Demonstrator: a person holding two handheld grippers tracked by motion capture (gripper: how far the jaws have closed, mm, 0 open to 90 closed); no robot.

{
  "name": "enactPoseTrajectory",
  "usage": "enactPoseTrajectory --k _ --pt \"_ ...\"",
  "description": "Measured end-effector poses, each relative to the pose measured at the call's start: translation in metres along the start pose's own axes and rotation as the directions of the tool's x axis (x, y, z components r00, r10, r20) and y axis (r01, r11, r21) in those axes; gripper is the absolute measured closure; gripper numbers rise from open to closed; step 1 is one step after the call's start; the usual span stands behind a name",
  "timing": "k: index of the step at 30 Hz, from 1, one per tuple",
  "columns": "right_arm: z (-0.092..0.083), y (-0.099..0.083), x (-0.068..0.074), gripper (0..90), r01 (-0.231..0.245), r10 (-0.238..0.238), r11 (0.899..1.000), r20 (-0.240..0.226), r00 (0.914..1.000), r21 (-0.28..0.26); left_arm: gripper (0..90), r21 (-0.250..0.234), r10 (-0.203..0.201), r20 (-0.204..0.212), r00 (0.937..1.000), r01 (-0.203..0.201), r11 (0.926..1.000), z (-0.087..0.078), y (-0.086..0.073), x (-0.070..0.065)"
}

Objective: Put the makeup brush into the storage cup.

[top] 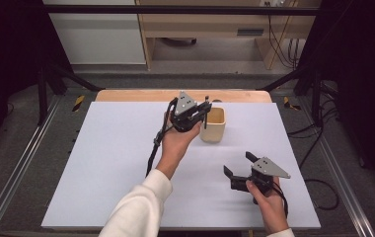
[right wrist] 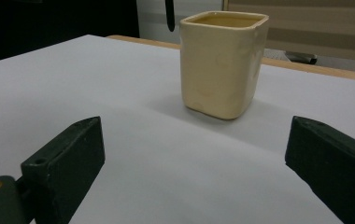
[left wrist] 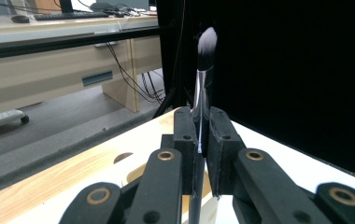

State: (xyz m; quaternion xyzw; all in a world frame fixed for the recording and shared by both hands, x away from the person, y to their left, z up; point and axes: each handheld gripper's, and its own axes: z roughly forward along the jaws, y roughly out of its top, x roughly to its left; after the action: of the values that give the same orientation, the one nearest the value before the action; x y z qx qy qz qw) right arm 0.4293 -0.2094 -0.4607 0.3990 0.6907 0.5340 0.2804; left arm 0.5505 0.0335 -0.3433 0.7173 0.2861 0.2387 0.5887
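Note:
A cream square cup stands upright on the white table sheet, right of centre toward the back. My left gripper hovers just left of the cup's rim, shut on a makeup brush. The brush stands upright, with its soft bristle head on top and the dark handle running down between the jaws. The handle's lower end hangs beside the cup, to its left. My right gripper rests low at the front right, open and with nothing in it, jaws wide and aimed at the cup.
A wooden table edge shows behind the white sheet. Black frame posts stand at both back corners, and cables lie on the floor to the right. Bare sheet stretches across the left half and the front.

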Motion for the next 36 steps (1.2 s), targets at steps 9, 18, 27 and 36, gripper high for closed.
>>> enactPoseTrajectory --k 9,18,27,36 --pt "0.0 0.0 0.001 4.7 -0.005 0.005 1.0 -0.003 1.0 0.0 83.1 0.0 0.022 0.0 0.9997 -0.022 0.9997 0.0 0.013 -0.007" --pt "0.0 0.0 0.002 4.6 -0.006 0.006 1.0 -0.005 1.0 -0.003 83.1 0.002 0.043 0.0 0.9991 -0.043 0.9991 0.006 0.015 -0.012" --pt "0.0 0.0 0.002 4.6 -0.006 0.006 1.0 -0.012 0.9999 -0.008 83.1 -0.01 0.054 -0.01 0.9985 -0.054 0.9985 0.006 0.018 -0.013" --pt "-0.001 0.0 0.001 6.6 -0.001 0.001 1.0 -0.023 0.9997 -0.017 83.1 -0.007 0.04 -0.021 0.999 -0.041 0.9991 0.009 0.016 -0.01"
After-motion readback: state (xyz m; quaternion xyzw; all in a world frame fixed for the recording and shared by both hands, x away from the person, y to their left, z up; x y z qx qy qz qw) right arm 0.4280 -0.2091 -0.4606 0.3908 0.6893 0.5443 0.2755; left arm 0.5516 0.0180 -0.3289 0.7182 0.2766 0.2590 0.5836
